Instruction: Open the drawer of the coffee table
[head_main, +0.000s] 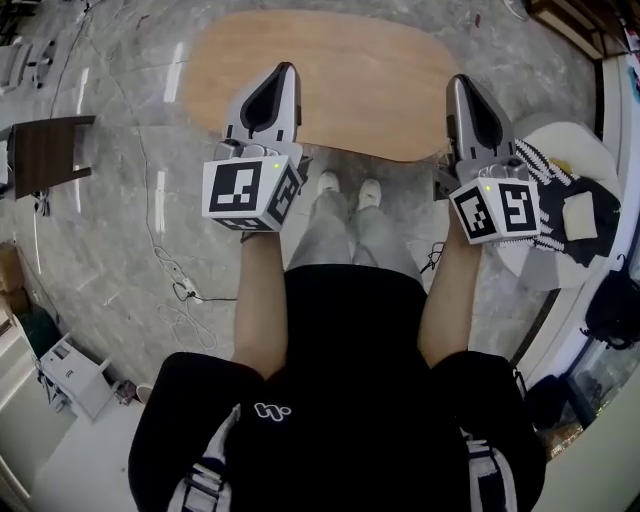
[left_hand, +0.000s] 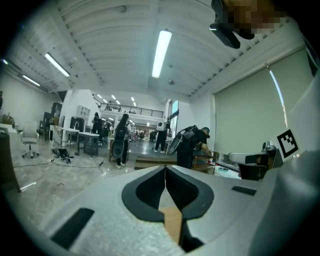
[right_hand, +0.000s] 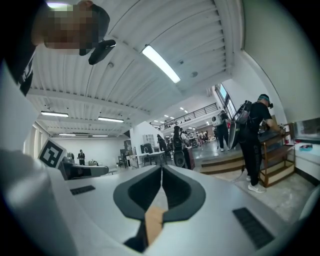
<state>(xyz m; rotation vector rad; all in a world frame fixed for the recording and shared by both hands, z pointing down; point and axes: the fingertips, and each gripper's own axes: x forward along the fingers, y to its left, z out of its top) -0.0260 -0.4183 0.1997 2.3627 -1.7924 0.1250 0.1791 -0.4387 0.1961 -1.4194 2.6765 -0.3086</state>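
The coffee table is an oval light-wood top seen from above on the grey marble floor. No drawer shows in any view. My left gripper hangs over the table's near left part, jaws shut with nothing between them. Over the near right edge my right gripper is likewise shut and empty. In the left gripper view the left gripper points level into a big hall, and the right gripper does the same in its own view. The person's legs and white shoes stand just before the table.
A dark wooden stool stands at the left. At the right, a round white table carries a striped cloth. A cable with a power strip lies on the floor. Several people stand in the hall; one person bends at a shelf.
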